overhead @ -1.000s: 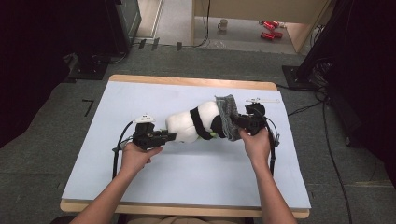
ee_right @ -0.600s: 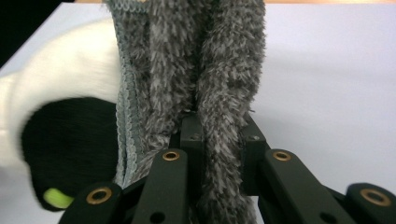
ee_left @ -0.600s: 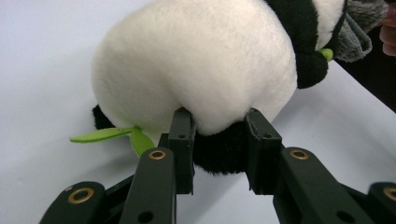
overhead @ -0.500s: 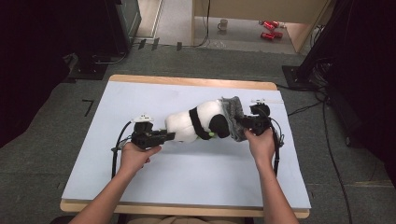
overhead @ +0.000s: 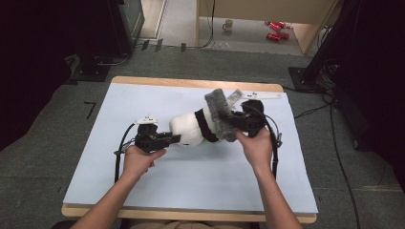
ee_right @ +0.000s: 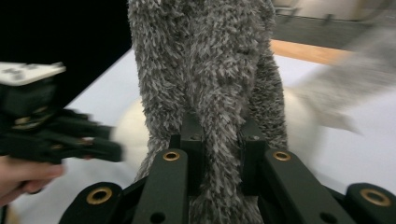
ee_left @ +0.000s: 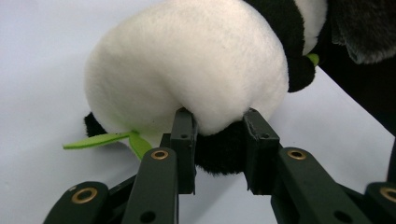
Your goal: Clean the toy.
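The plush panda (overhead: 193, 129) lies on its side near the middle of the table (overhead: 95, 167), its white rump toward the left and its head end toward the right under a grey fuzzy cloth (overhead: 220, 114), perhaps a small scarf or wrap; it looks light, soft and squashy, so it should give under any pinch and spring back; nothing about it seems fragile or slippery, though the pile may let a shallow hold slide off. A good hold, I judge, is a fold of stuffing or a limb, not the broad round body; the cloth is limp and best taken by an edge or a bunched fold.

The left tool (ee_left: 219, 140) is clamped on a dark tuft, probably a black foot or the tail, at the panda's left end, with the white rump bulging over the jaw tips and a green felt leaf (ee_left: 105, 140) beside them; its jaws have just been closing a little further on that tuft. The right tool (ee_right: 219, 140) is pinched tight on a hanging fold of the grey fuzzy cloth, held up over the panda's right end.
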`<control>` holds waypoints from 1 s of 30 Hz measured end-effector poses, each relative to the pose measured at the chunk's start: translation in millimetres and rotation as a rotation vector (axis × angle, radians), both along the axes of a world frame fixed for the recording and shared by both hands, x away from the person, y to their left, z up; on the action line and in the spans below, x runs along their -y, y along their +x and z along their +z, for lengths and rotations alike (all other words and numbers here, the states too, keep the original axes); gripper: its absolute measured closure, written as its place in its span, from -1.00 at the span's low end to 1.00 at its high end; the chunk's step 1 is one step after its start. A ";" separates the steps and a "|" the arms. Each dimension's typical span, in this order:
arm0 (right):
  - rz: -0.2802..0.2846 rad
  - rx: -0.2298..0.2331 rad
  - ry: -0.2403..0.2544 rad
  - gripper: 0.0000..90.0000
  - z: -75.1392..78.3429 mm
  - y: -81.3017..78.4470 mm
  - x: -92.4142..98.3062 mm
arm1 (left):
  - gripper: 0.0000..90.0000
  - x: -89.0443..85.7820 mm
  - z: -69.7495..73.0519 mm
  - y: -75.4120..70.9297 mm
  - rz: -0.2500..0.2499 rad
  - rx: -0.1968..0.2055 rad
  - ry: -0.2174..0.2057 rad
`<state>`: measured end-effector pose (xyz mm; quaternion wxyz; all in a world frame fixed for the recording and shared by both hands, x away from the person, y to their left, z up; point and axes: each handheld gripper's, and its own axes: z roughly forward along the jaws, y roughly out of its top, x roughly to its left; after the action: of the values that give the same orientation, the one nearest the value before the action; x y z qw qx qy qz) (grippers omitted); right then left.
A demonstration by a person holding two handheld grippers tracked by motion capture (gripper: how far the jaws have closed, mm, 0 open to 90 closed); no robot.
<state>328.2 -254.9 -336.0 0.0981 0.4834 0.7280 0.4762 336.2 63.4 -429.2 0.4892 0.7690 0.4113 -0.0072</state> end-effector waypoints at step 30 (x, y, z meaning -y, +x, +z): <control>0.072 -0.082 -0.075 0.75 -44.4 12.2 -19.7 | 0.56 -6.6 -4.6 1.7 0.005 -0.075 -0.033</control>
<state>340.4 -235.2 -380.4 0.0691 0.4717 0.7657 0.4317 337.9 70.0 -433.9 0.4859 0.7592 0.4311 -0.0417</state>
